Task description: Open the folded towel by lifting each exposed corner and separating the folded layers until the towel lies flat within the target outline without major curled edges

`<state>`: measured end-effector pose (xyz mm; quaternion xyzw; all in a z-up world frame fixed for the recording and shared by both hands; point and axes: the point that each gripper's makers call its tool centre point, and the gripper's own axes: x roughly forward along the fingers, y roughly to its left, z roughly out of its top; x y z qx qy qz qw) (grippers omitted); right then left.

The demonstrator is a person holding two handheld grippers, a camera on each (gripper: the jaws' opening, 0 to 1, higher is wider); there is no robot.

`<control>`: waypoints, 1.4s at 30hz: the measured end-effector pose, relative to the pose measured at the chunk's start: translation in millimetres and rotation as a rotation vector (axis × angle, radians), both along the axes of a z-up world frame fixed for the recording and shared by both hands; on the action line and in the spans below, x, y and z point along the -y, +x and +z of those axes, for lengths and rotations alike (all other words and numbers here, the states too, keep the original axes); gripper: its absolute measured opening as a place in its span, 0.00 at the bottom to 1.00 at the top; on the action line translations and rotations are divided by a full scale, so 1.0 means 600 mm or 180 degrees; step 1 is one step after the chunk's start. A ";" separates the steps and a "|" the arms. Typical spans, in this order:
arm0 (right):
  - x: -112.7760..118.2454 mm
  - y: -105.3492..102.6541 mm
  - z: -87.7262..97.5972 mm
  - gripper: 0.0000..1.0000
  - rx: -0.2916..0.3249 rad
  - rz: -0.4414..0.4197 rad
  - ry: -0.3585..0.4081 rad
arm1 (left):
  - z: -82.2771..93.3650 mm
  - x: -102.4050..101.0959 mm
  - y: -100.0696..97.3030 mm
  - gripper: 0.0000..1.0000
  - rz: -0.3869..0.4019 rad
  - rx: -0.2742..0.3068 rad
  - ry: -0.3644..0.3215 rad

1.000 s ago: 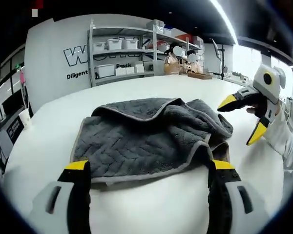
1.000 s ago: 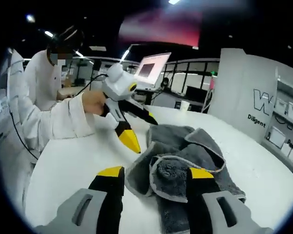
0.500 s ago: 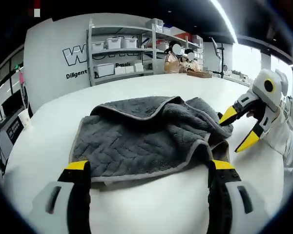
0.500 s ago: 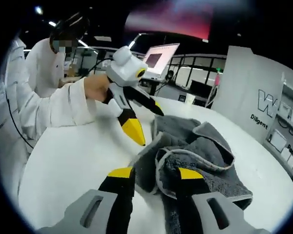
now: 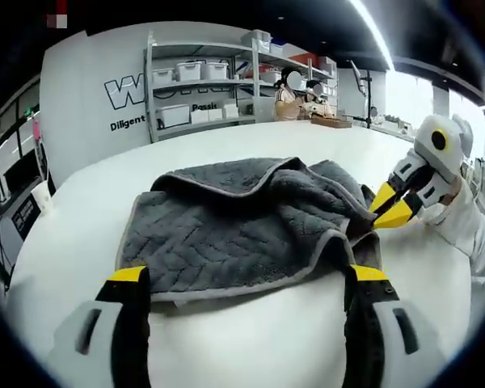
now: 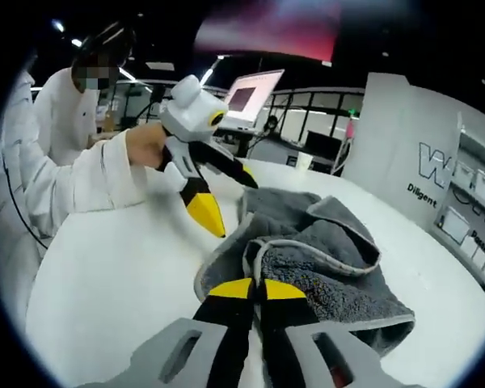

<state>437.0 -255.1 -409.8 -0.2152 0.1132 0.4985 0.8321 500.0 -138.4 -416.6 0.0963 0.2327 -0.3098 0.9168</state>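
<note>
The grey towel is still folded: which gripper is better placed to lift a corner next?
The right gripper. Its jaws are shut on the grey towel at a folded corner, so it can probably lift at once. The left gripper is open, with only the towel's near edge between its jaws.

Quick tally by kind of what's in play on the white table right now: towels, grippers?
Grey towel: 1
Grippers: 2, the left gripper open beside the towel, the right gripper shut on the towel's edge
White table: 1
Total: 4
</note>
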 end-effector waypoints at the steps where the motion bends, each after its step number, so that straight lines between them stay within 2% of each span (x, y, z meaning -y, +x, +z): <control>1: -0.001 -0.001 -0.001 0.00 0.0005 0.0016 -0.0014 | 0.000 0.000 0.000 0.99 -0.0002 0.0000 0.0002; 5: -0.004 -0.001 -0.003 0.00 0.0069 0.0055 -0.0053 | 0.000 0.000 0.000 0.99 -0.0003 0.0004 0.0002; 10: -0.003 -0.002 0.001 0.00 0.0034 0.0034 0.0004 | -0.001 -0.001 0.000 0.99 0.0006 0.0005 0.0020; 14: 0.000 -0.001 0.013 0.00 0.0038 -0.0016 0.0113 | -0.002 0.000 0.000 0.99 -0.0006 0.0002 0.0042; 22: 0.009 0.007 0.059 0.00 0.0172 -0.0151 0.0524 | -0.004 0.003 -0.003 0.99 -0.0028 -0.0009 0.0052; 26: 0.025 0.019 0.089 0.00 0.0382 -0.0305 0.0698 | -0.006 0.004 -0.004 0.99 -0.0046 -0.0023 0.0074; 31: 0.055 0.038 0.120 0.00 0.0504 -0.0556 0.0946 | -0.008 0.007 -0.006 0.99 -0.0065 -0.0031 0.0086; 36: 0.082 0.052 0.136 0.00 0.0601 -0.0764 0.1081 | -0.008 0.008 -0.007 0.99 -0.0071 -0.0033 0.0086; 40: 0.114 0.067 0.156 0.00 0.0829 -0.1029 0.1137 | -0.008 0.010 -0.009 0.99 -0.0088 -0.0035 0.0082; 42: 0.124 0.071 0.160 0.00 0.0851 -0.1091 0.1181 | -0.008 0.011 -0.009 0.99 -0.0094 -0.0035 0.0085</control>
